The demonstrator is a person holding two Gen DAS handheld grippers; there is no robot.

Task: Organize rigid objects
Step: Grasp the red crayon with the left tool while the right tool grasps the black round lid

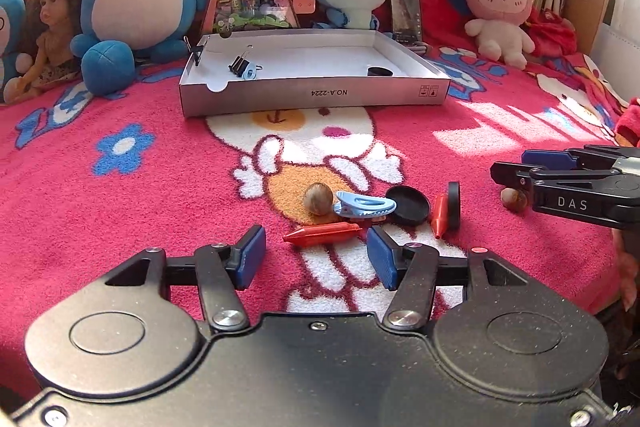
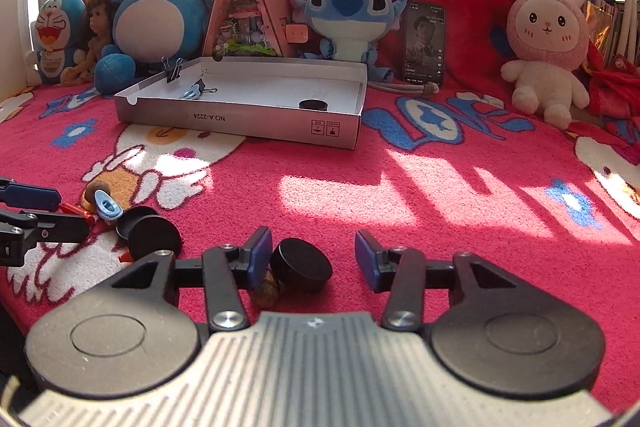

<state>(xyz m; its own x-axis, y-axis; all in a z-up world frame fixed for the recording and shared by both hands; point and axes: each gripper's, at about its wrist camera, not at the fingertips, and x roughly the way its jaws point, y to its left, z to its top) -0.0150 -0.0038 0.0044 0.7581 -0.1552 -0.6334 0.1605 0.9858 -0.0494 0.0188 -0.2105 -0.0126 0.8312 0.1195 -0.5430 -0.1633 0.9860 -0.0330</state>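
On a red cartoon-print fleece bed (image 2: 440,195), left gripper (image 1: 316,259) and right gripper (image 2: 308,259) both with jaws apart, nothing clamped, black round puck (image 2: 302,269) lower centre, grey shallow cardboard box (image 2: 240,123) upper left; likely rolling away if nudged off-centre.
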